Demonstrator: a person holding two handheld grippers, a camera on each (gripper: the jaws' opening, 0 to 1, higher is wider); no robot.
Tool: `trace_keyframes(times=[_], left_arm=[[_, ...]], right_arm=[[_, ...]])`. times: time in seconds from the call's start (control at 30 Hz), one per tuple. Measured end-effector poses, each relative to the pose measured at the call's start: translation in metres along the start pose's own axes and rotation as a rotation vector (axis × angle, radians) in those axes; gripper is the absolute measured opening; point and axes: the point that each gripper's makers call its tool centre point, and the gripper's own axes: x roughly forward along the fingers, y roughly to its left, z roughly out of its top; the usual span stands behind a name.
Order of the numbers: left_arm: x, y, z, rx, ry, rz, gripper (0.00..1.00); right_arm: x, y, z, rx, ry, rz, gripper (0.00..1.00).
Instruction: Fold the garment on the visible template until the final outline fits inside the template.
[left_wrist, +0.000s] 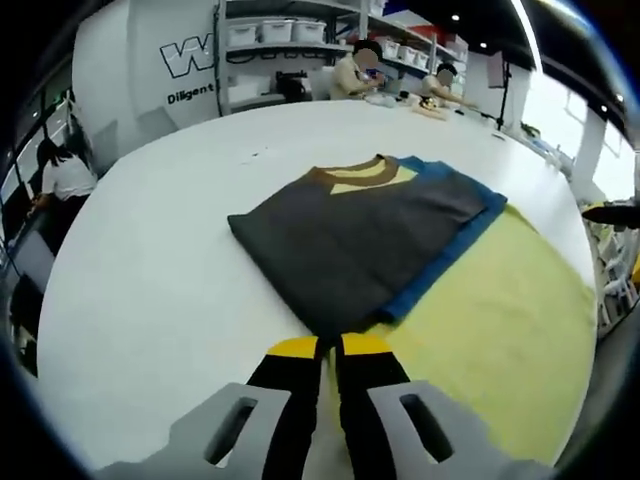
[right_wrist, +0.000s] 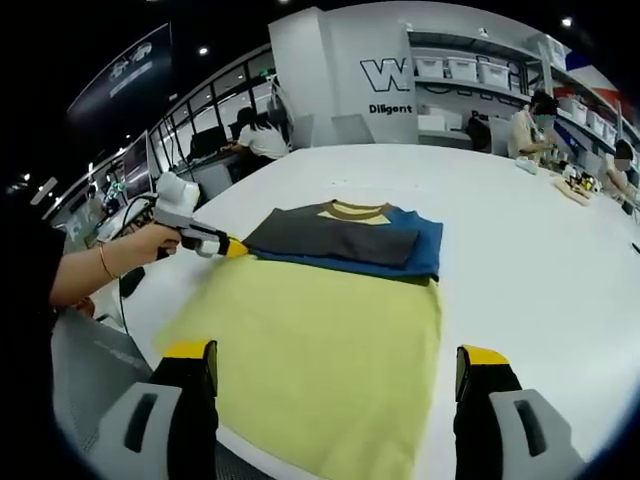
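Two grippers: left gripper (left_wrist: 330, 345) has its yellow-tipped black fingers (left_wrist: 292, 350) pressed together, right at the near edge of the garment; whether a fold of cloth is pinched between them cannot be told. Right gripper (right_wrist: 338, 352) has its fingers (right_wrist: 190, 352) spread wide, holding nothing.
Garment: folded dark grey and blue knit top with a brown collar (left_wrist: 370, 235), lying straight ahead of the left fingers and touching them; well ahead of the right fingers.
Template: pale yellow rectangular sheet (right_wrist: 320, 340) on the white round table (left_wrist: 150, 270), directly ahead of the right fingers; the top covers its far end, one grey edge overhanging onto the table.
Key relation: the left gripper is nearer; the top's long axis runs across the template's far end.
Writing: "Diligent" and a large "W" on the far wall (right_wrist: 390, 90).
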Motion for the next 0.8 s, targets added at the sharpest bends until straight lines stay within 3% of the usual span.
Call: trace_keyframes(times=[0.8], left_arm=[[-0.018,0.042,-0.012,-0.008,0.044,0.09,0.05]], right_arm=[[0.005,0.006,-0.008,-0.019,0.046,0.027,0.97]])
